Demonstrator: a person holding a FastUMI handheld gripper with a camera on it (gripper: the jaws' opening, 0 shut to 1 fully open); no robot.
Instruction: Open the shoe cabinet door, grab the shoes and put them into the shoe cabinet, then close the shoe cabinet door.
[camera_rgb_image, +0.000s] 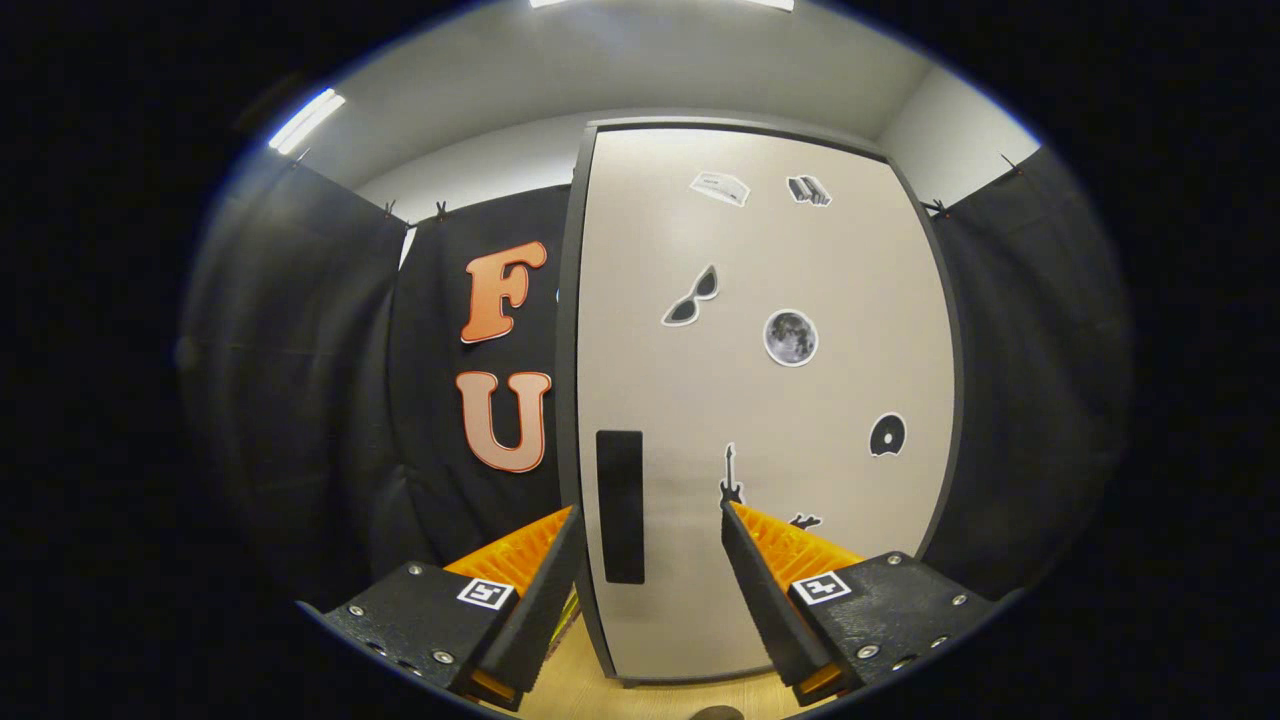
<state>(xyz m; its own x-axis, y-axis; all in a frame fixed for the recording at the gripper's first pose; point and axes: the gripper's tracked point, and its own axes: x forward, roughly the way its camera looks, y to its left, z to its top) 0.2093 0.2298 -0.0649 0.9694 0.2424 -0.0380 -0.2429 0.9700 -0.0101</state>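
A tall shoe cabinet (760, 400) stands straight ahead, its pale door (850, 320) shut and framed by a dark edge. A black rectangular handle (620, 505) runs upright near the door's left edge. My gripper (648, 512) is open, its two fingers spread wide with nothing between them. The handle sits just ahead, in the gap between the fingertips, closer to the left finger (545, 575). The right finger (760, 580) lies in front of the door's lower middle. Several small stickers dot the door, among them sunglasses (692, 297) and a moon disc (790, 337).
Black cloth walls (300, 400) hang on both sides of the cabinet and behind it at the left. A light wooden floor (640, 695) shows below the fingers, at the cabinet's base. White room walls and ceiling lights sit above.
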